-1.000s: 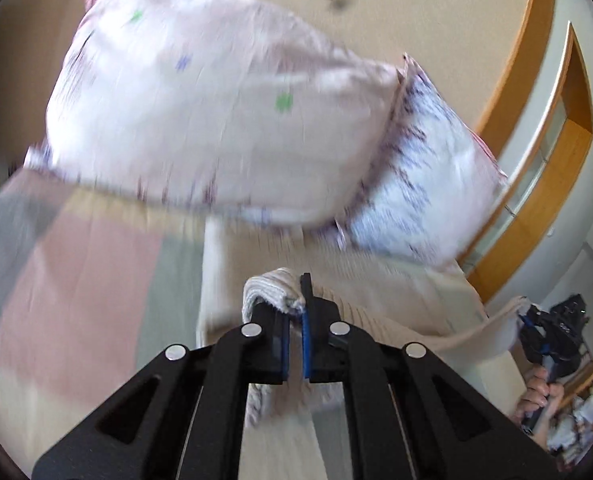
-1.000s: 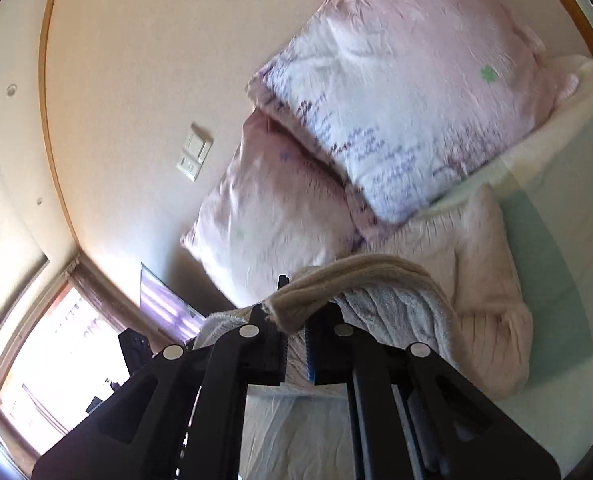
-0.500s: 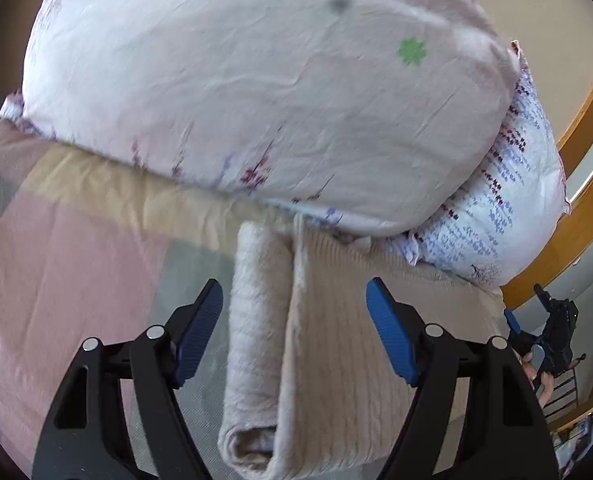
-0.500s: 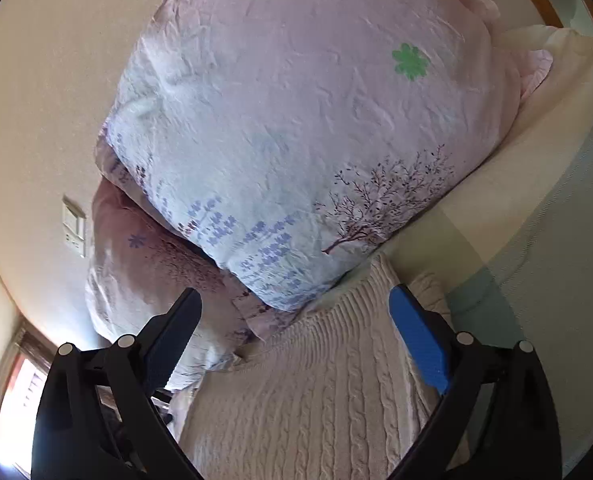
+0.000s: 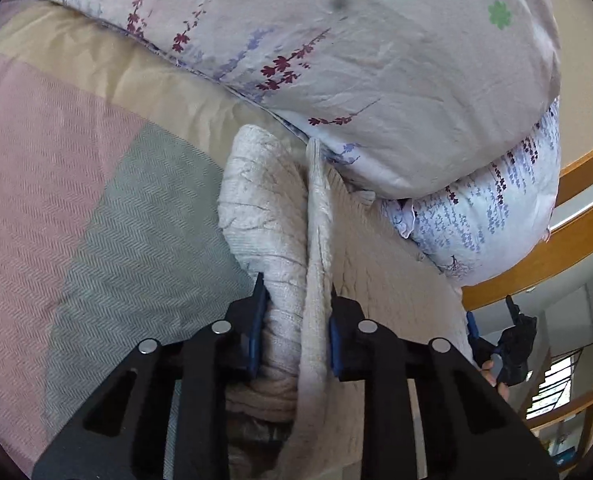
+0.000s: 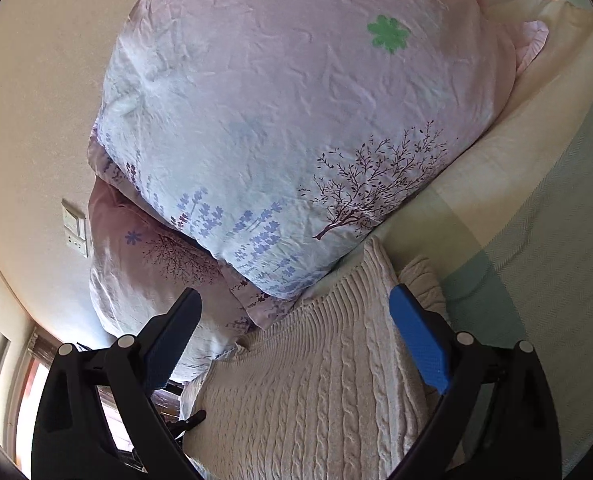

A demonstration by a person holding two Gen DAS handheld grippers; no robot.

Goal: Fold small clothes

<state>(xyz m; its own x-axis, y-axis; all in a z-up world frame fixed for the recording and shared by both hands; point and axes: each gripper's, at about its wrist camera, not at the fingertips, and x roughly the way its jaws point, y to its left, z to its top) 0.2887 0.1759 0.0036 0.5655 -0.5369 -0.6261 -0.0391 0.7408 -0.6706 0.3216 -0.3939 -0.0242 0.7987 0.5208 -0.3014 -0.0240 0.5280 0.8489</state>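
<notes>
Left hand-held gripper [image 5: 294,320]: I see its blue pads closed on the rolled edge of the cream cable-knit sweater [image 5: 280,240].
Right hand-held gripper [image 6: 296,336]: spread wide above the knit, gripping nothing.
Sweater position: folded on the pastel checked bedspread [image 5: 76,184], touching the floral-print pillows [image 6: 296,120].

Place: a bedroom in a home
Evidence: bed [image 5: 76,184] with checked cover, floral pillows [image 6: 296,120], wall switch [image 6: 74,232]
</notes>
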